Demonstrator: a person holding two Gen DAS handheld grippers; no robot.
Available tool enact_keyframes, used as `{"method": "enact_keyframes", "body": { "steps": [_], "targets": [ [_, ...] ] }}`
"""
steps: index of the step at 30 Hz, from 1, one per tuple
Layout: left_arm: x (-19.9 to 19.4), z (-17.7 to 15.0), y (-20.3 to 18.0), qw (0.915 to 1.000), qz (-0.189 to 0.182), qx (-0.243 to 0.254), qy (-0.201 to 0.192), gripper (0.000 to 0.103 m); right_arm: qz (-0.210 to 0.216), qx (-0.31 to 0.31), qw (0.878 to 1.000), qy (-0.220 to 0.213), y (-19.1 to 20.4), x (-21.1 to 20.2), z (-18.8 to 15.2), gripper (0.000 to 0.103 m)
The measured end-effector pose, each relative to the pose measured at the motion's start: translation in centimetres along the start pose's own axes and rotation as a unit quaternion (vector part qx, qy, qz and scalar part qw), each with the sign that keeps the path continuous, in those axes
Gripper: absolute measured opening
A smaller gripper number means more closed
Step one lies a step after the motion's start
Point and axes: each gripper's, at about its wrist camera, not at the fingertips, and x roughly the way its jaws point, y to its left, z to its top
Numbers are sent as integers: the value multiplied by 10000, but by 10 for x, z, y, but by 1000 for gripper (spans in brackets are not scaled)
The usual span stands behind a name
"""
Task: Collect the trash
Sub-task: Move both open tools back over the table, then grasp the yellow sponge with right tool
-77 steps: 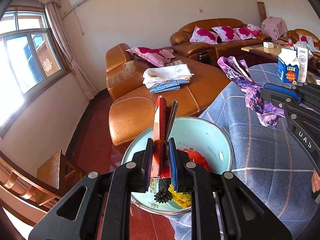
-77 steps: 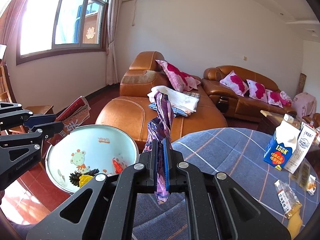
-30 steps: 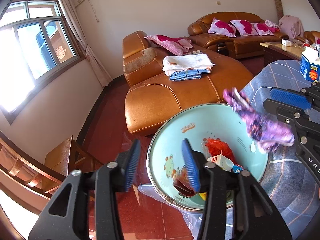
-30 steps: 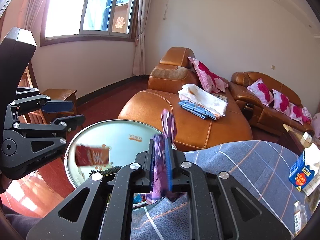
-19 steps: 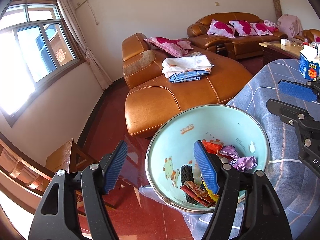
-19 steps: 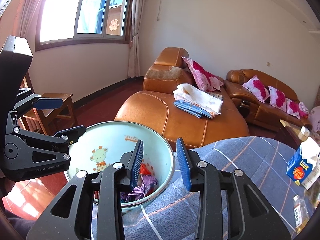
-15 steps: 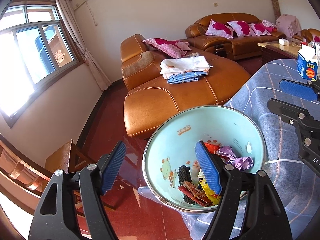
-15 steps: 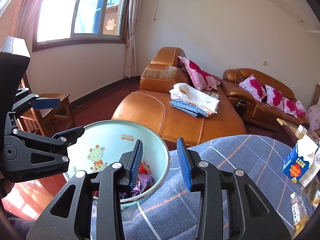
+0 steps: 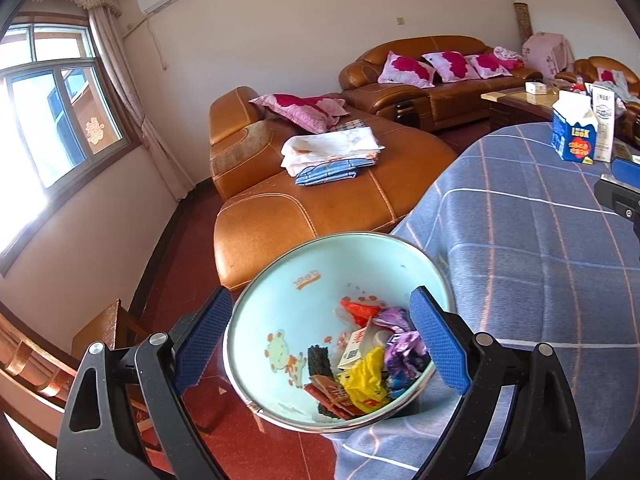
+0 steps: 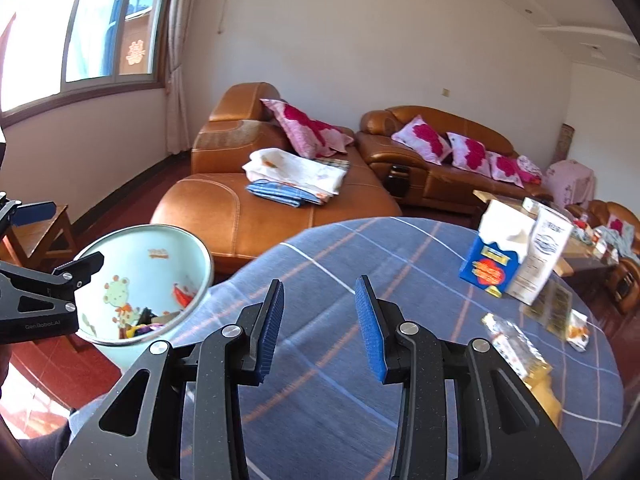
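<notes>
Your left gripper (image 9: 320, 344) has just spread its fingers wide over the trash basin (image 9: 280, 292), empty; your right gripper (image 10: 320, 328) hangs released above the bench (image 10: 420, 360).

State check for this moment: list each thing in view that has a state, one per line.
left gripper: open, nothing between its pads, jaws just been opening.
right gripper: open, empty, over the tablecloth.
basin: upright beside the table, holding wrappers.
purple wrapper: crumpled, lying in the basin.
yellow wrapper: lying in the basin.
blue carton: upright on the table, top torn open.
clear wrappers: flat on the table, not yet collected.
</notes>
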Motion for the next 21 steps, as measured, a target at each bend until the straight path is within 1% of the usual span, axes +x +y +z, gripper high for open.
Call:
{"method": "enact_keyframes", "body": {
  "steps": [3, 5, 7, 9, 12, 15, 19, 21],
  "targets": [
    [-7, 10, -22, 9996, -215, 101, -136, 91, -495, 234, 9984, 141, -38, -10, -17, 38],
    [-11, 16, -38, 9990, -350, 156, -235, 92, -857, 504, 9947, 274, -66, -16, -29, 38],
    [-14, 23, -55, 9979, -491, 256, -325, 92, -1206, 821, 9883, 455, -96, -20, -42, 38],
    [-18, 30, -72, 9967, -602, 350, -422, 93, -1590, 1086, 9791, 648, -121, -21, -54, 38],
    [-21, 39, -96, 9946, -739, 503, -532, 94, -1903, 1367, 9681, 892, -149, -21, -68, 37],
    [-20, 45, -119, 9924, -852, 696, -552, 96, -1931, 1546, 9627, 1099, -163, -16, -78, 37],
    [-19, 50, -143, 9898, -999, 864, -532, 96, -1733, 1759, 9606, 1278, -173, -11, -83, 37],
    [-19, 52, -154, 9888, -1042, 922, -547, 97, -1557, 1843, 9590, 1487, -177, -5, -87, 37]
  ]
}}
